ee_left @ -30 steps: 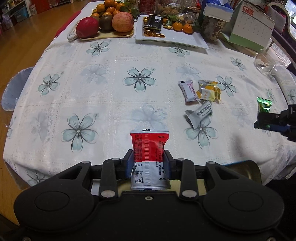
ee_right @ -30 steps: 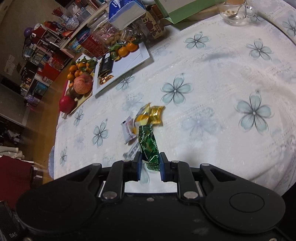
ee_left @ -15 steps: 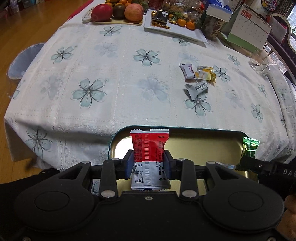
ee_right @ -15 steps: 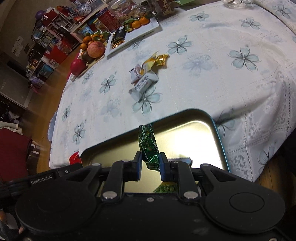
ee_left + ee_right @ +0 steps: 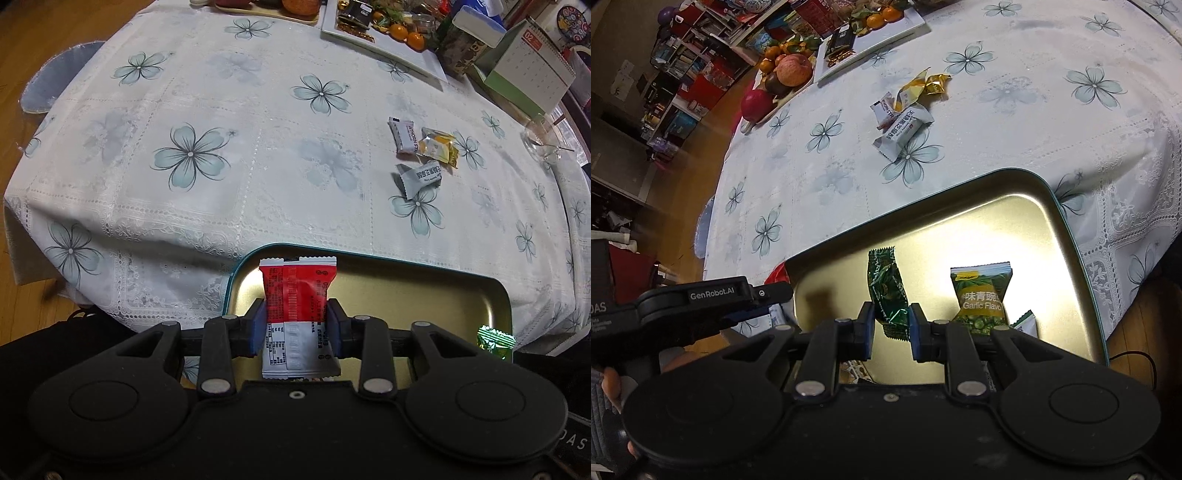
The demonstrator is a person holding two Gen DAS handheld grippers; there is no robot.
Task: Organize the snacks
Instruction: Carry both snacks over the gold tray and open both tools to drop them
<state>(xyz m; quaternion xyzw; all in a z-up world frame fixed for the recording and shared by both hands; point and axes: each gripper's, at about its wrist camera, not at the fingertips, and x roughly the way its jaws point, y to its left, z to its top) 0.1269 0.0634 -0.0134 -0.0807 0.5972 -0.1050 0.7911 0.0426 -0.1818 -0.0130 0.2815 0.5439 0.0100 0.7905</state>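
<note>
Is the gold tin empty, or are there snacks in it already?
Not empty. In the right wrist view the tin already holds a green garlic-flavour pea packet, with another packet's corner peeking out beside it.

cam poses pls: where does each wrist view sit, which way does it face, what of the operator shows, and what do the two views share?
Left wrist: on the left tongs, shut on the red and white packet, over the tin tray, facing across the floral tablecloth; no hand shows.
Right wrist: on the right tongs, holding the dark green packet above the tray, facing the table's fruit end; left tongs and a hand show.
Shared: tray, tablecloth, three loose packets.
</note>
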